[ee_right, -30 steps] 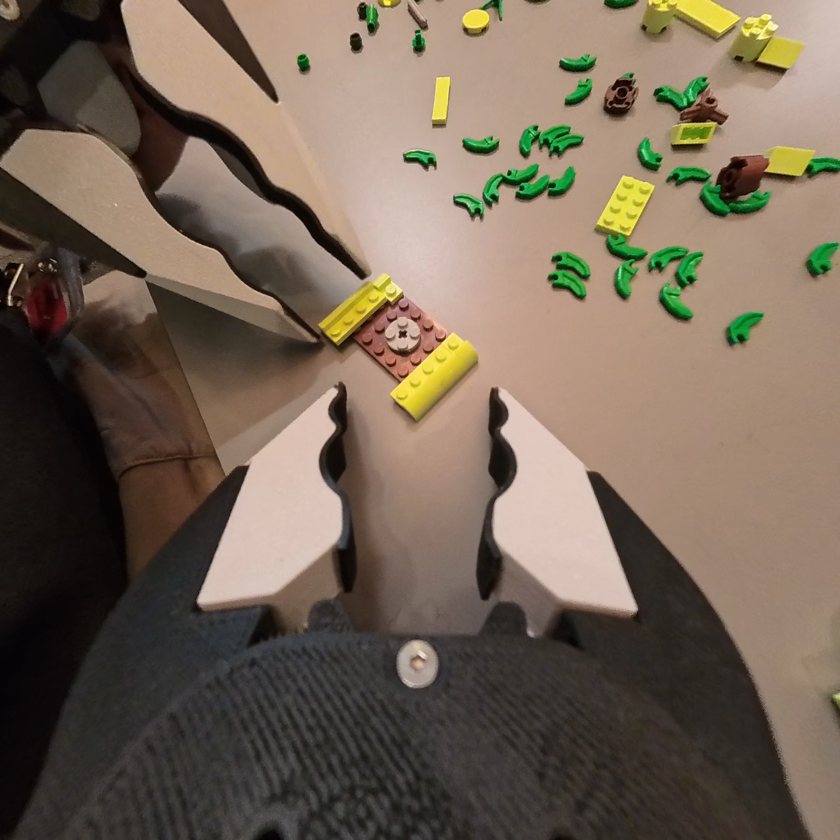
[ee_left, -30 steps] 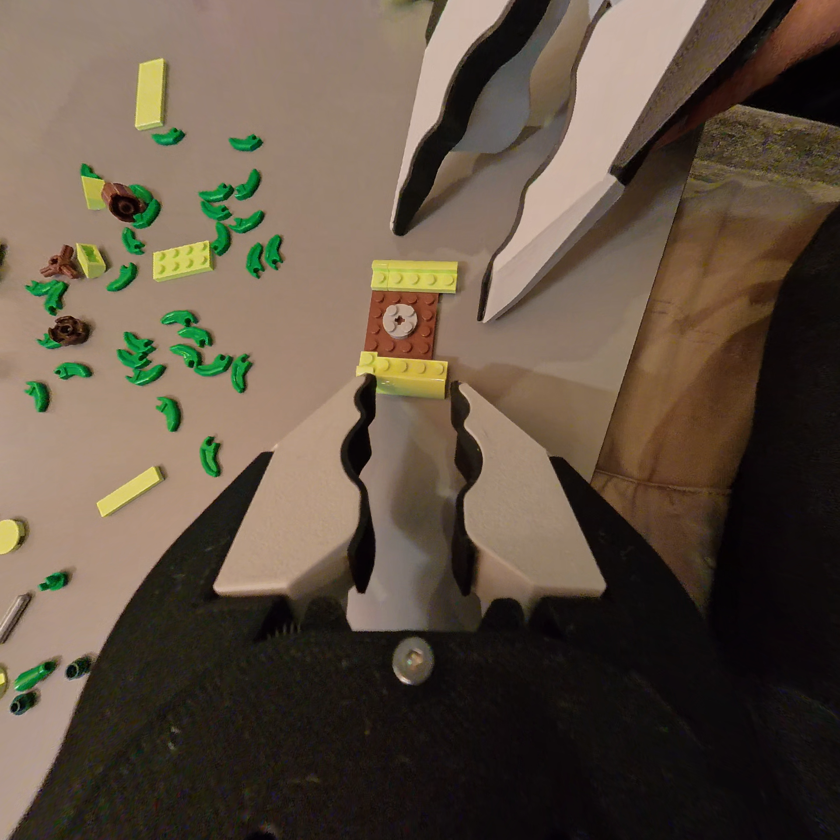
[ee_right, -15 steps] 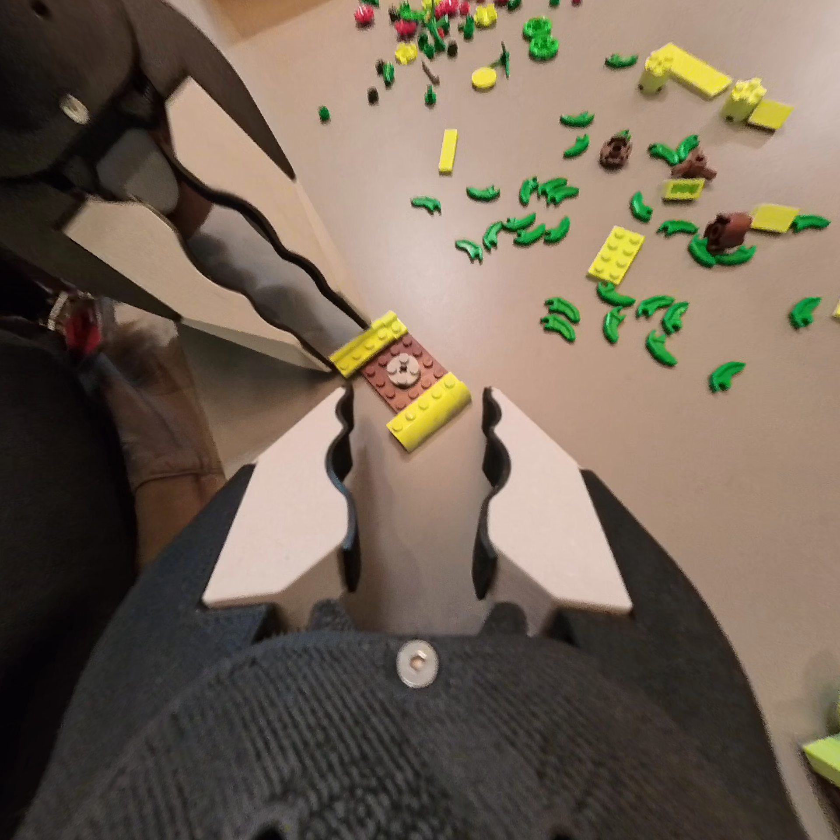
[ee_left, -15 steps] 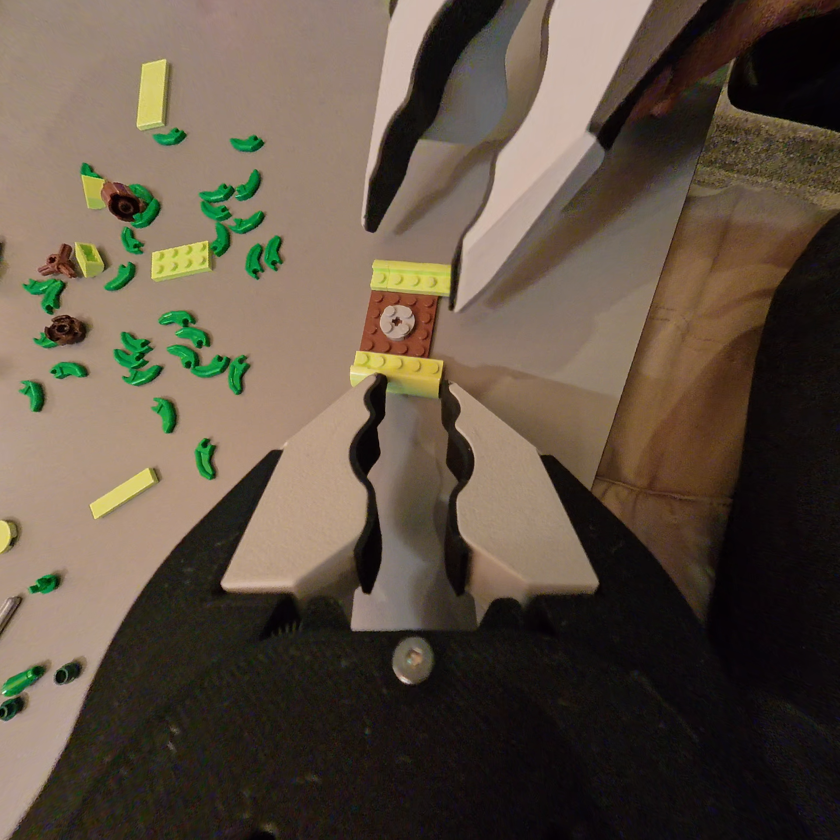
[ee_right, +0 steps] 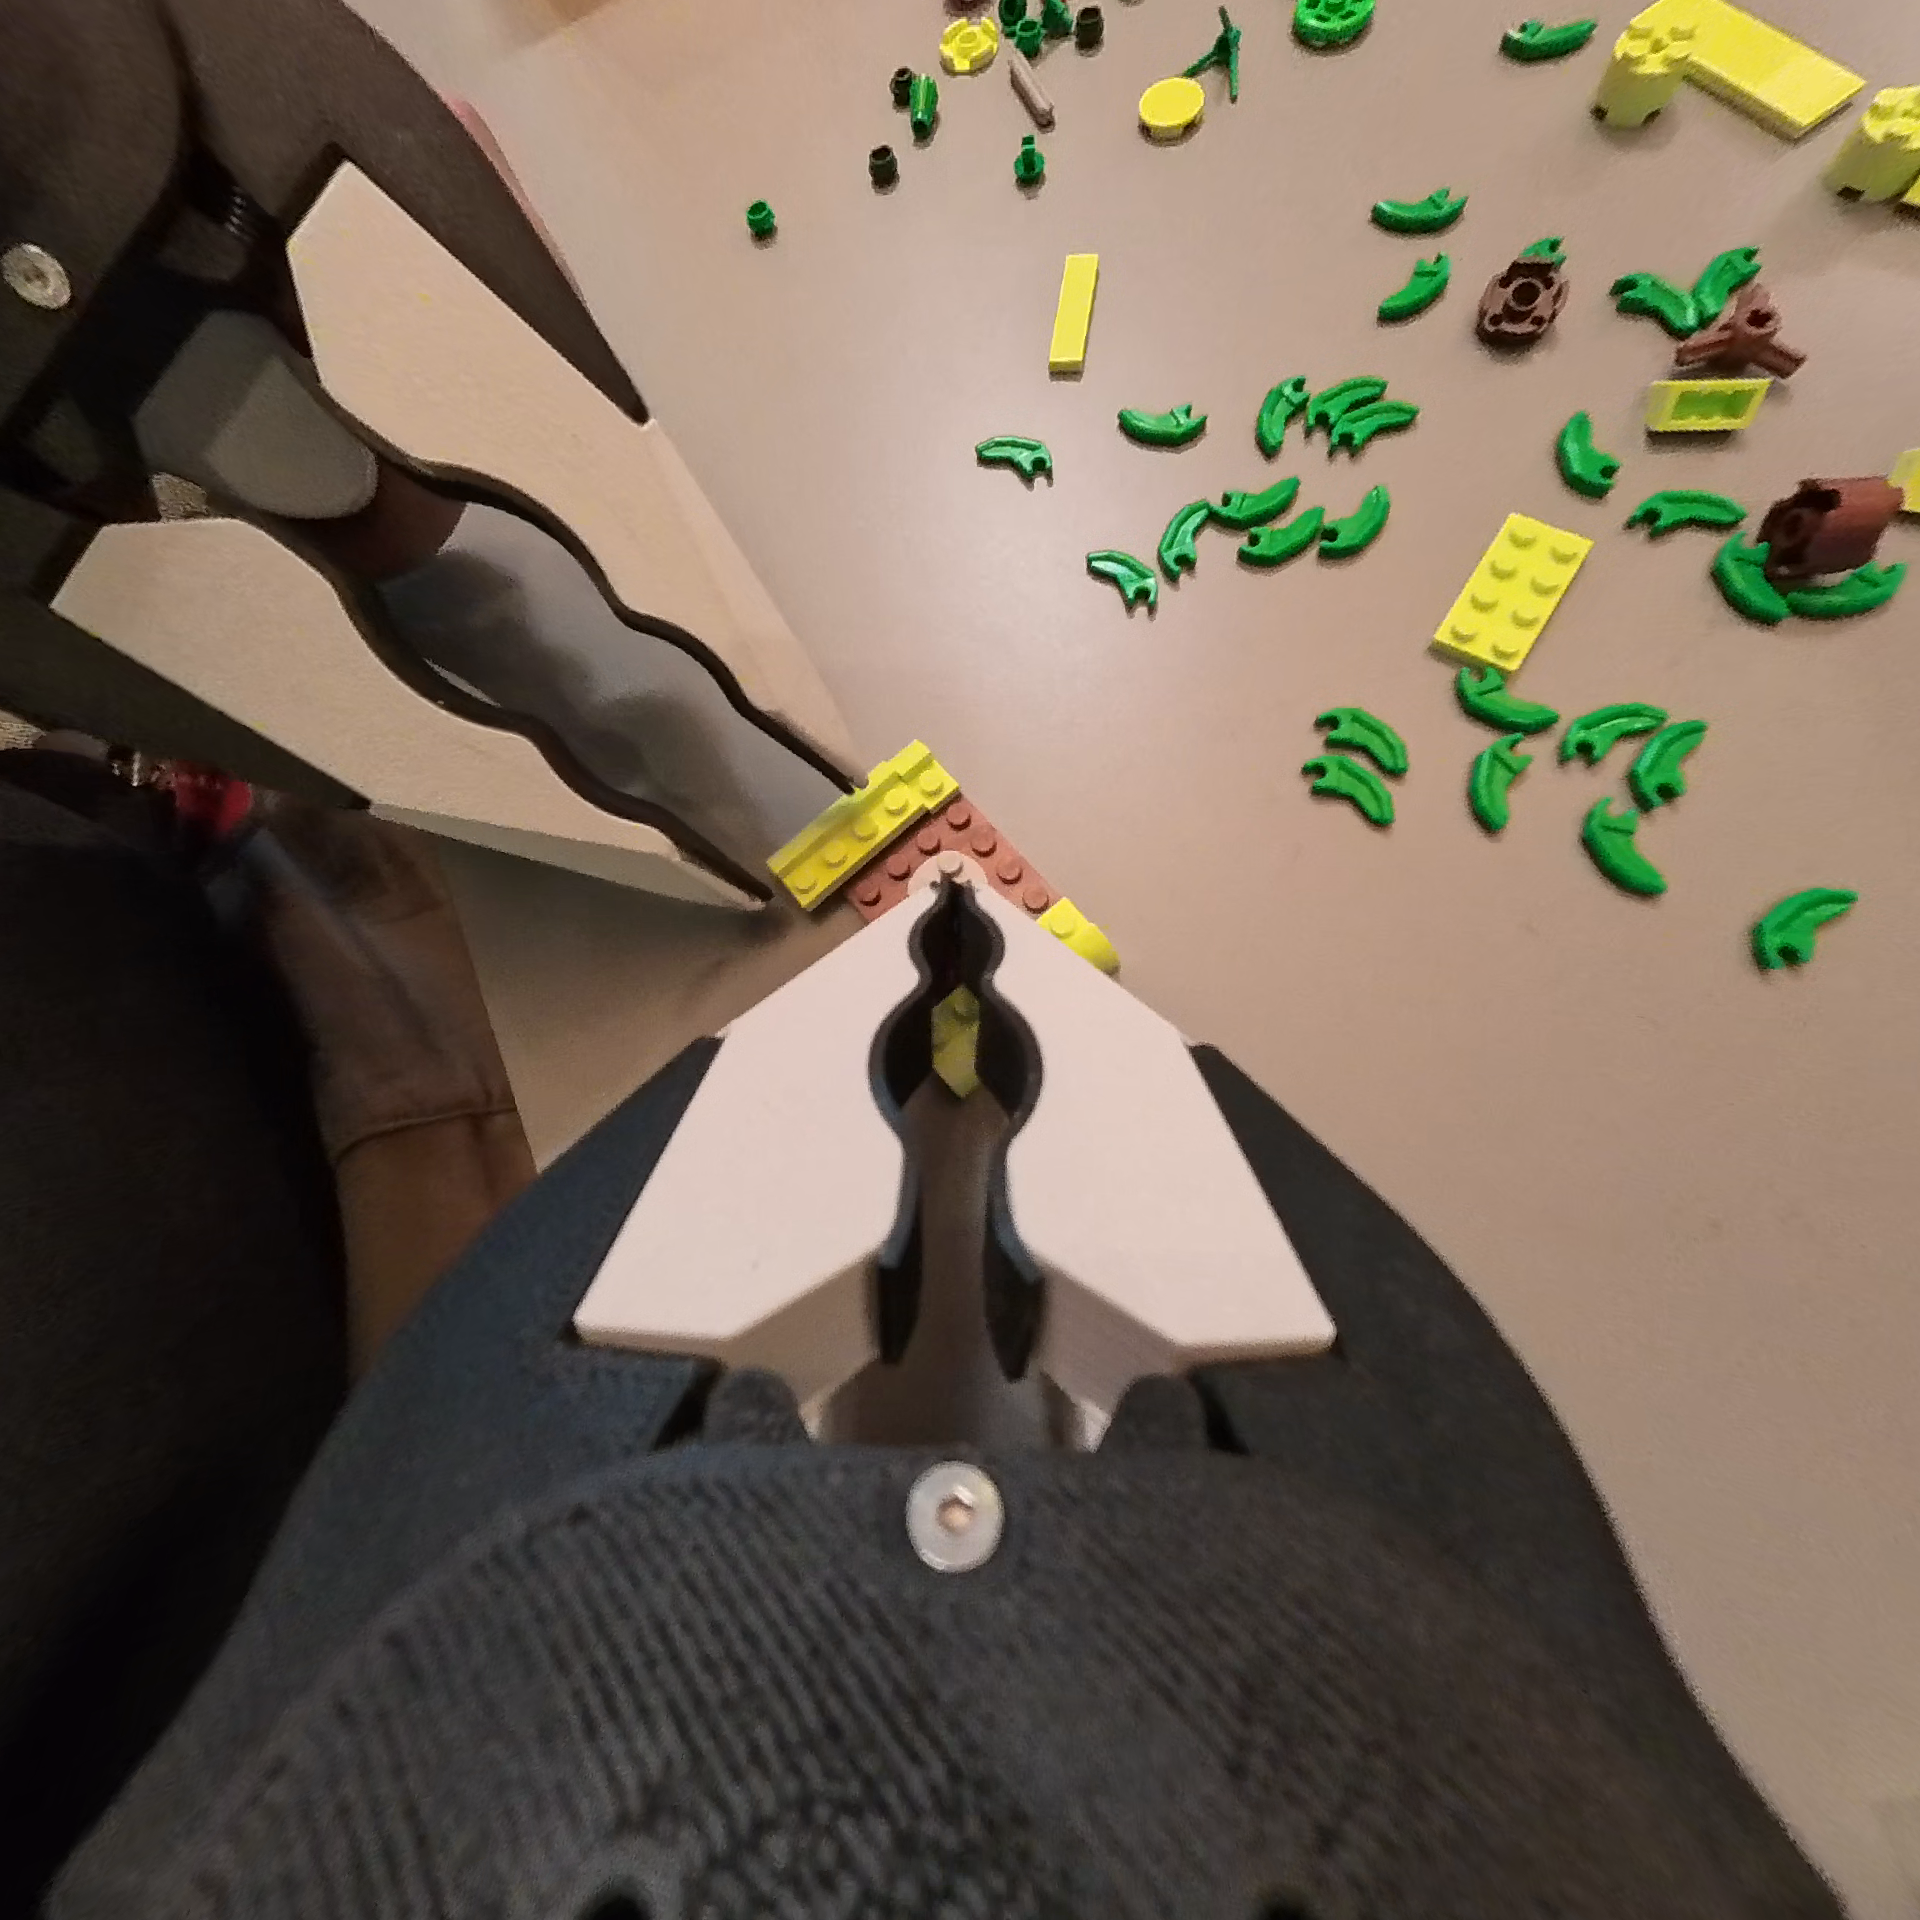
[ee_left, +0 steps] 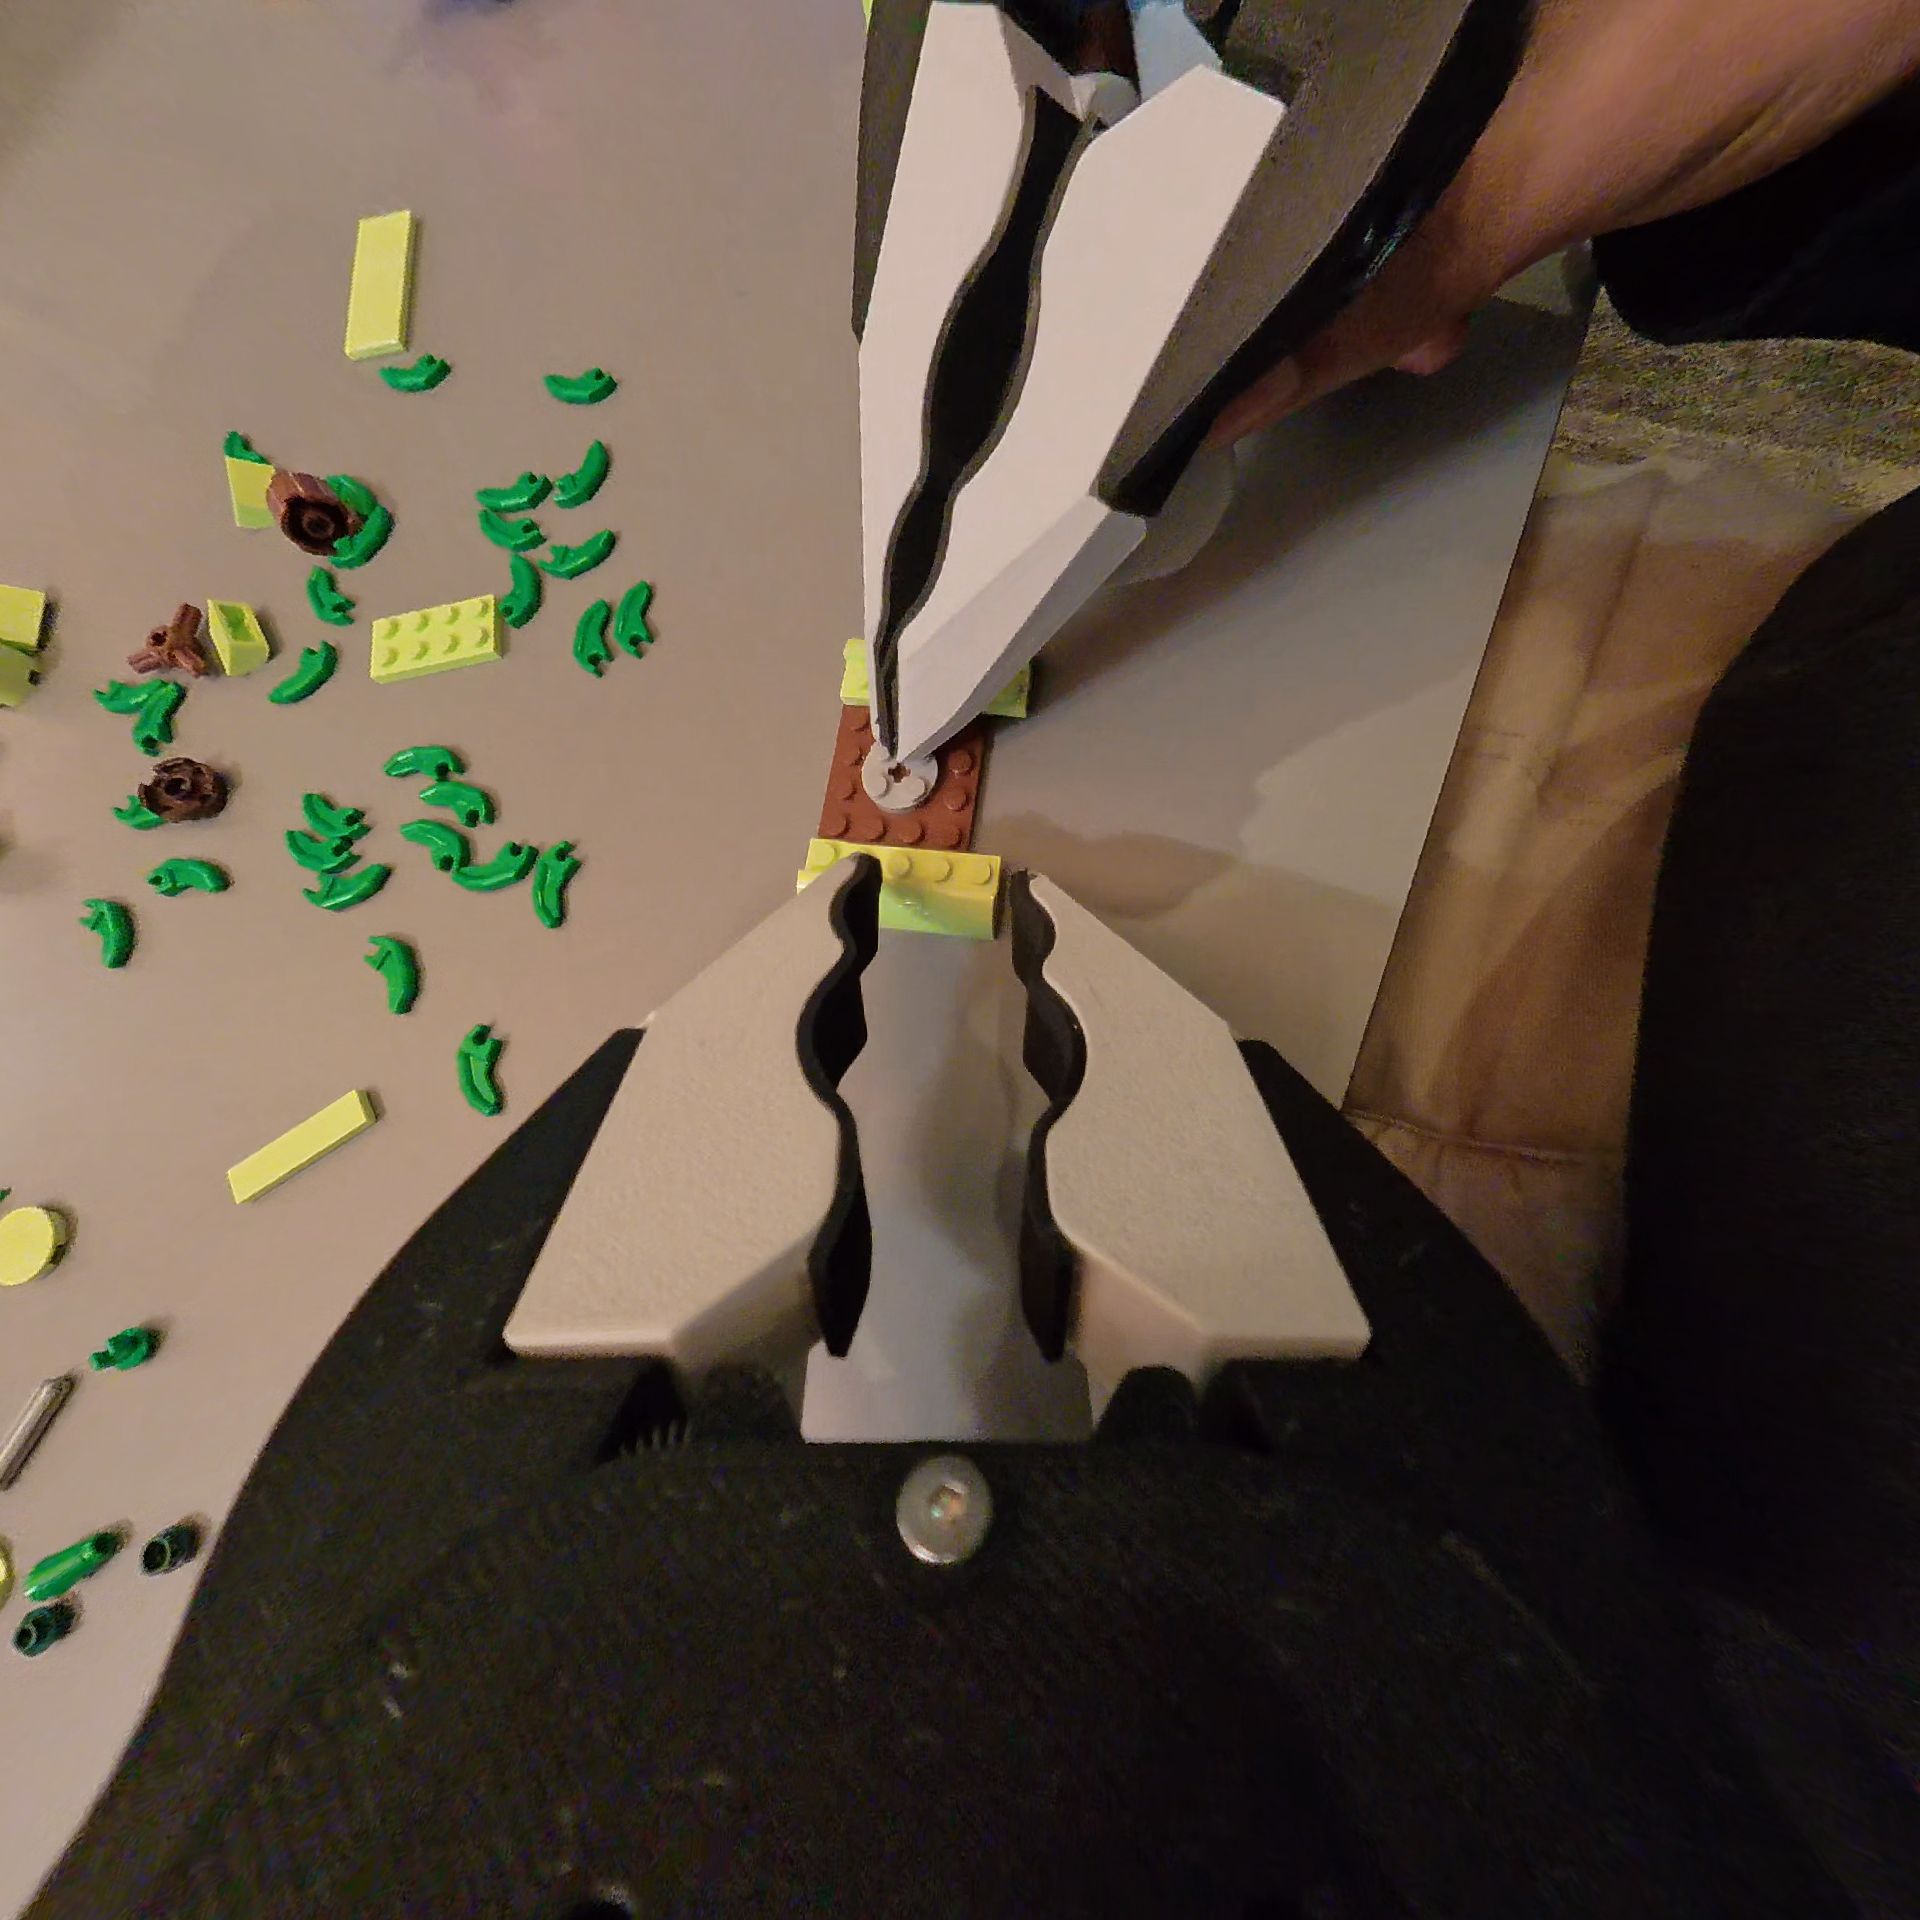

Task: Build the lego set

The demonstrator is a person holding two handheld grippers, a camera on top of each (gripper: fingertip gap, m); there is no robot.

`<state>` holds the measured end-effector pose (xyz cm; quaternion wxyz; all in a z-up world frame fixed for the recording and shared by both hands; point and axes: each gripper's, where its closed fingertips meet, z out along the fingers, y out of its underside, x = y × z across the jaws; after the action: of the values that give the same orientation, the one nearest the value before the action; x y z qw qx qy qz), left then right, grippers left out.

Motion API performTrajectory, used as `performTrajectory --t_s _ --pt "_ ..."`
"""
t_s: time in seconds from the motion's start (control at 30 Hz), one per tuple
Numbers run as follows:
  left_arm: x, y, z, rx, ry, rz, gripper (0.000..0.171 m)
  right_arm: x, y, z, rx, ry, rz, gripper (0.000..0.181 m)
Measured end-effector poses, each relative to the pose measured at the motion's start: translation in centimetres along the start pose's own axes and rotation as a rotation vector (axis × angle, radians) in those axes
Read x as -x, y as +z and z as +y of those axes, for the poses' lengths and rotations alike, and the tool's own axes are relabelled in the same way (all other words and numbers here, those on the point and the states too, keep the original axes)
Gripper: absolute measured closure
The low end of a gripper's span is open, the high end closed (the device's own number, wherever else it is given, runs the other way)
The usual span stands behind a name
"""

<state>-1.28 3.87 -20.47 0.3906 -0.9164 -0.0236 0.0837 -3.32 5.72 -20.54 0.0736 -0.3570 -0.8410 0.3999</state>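
- The small lego assembly (ee_left: 902,805), a brown studded square plate with a lime-yellow sloped brick along each of two opposite edges, lies flat on the grey-beige tabletop (ee_left: 675,208) close to the table's edge.
- A light grey round piece (ee_left: 900,779) with a cross-shaped hole sits in the middle of the brown plate.
- The right gripper (ee_left: 891,750), with pale angular fingers and wavy dark inner pads, comes down steeply from above; its fingers are pressed almost together, and the tips touch the far rim of the grey round piece. From its own camera the tips (ee_right: 948,883) meet right at that piece. Whether they pinch it or only press on it, I cannot tell.
- The left gripper (ee_left: 940,894) is low at the near lime-yellow sloped brick (ee_left: 940,891), fingers parted to roughly the brick's length, one tip at each end. They look to be touching it, though I cannot tell if they clamp.
- A bare hand (ee_left: 1538,197) grips the right tool's dark body.
- Loose pieces are scattered well off to the left: many small green curved leaf pieces (ee_left: 457,821), a lime-yellow studded rectangular plate (ee_left: 436,639), flat lime-yellow tiles (ee_left: 379,270) and dark brown knobbly pieces (ee_left: 185,790).
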Motion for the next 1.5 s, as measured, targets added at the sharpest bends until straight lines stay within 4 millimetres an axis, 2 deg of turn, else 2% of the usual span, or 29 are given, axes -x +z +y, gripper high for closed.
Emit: performTrajectory --t_s 0.33,0.37,0.5,0.57,0.63,0.73,0.83,0.97,1.3,1.5 --pt "-0.2 0.3 -0.1 -0.003 0.002 0.025 0.143 0.0 0.0 0.0 0.030 -0.030 0.026 0.181" --pt "-0.2 0.2 -0.2 -0.017 -0.008 0.029 0.141 0.1 0.0 -0.1 0.027 -0.031 0.030 0.176" --pt "0.6 -0.1 -0.2 -0.042 -0.053 0.023 0.134 1.1 0.1 -1.0 -0.016 -0.014 -0.016 0.174" --pt "1.2 0.0 0.4 -0.029 -0.063 0.005 0.126 1.7 0.2 -1.4 -0.032 -0.015 -0.041 0.176" --pt "2.1 0.2 0.6 -0.027 -0.078 -0.039 0.108 2.0 0.5 -1.3 -0.021 -0.033 -0.044 0.177" --pt "1.8 0.5 0.6 -0.022 -0.054 0.011 0.091 1.9 1.0 -0.9 0.014 -0.068 -0.019 0.180" --pt "1.1 0.9 0.8 0.005 -0.037 0.095 0.091 1.8 1.2 -0.8 0.035 -0.085 -0.002 0.181" --pt "0.2 1.0 0.8 0.016 -0.036 0.182 0.109 1.7 1.2 -0.7 0.044 -0.085 -0.005 0.181" --pt "0.7 0.9 0.8 0.011 -0.075 0.178 0.129 1.7 1.2 -0.5 0.131 -0.159 0.042 0.181" --pt "0.7 0.9 0.8 0.012 -0.076 0.176 0.130 1.7 1.2 -0.5 0.194 -0.187 0.035 0.181"
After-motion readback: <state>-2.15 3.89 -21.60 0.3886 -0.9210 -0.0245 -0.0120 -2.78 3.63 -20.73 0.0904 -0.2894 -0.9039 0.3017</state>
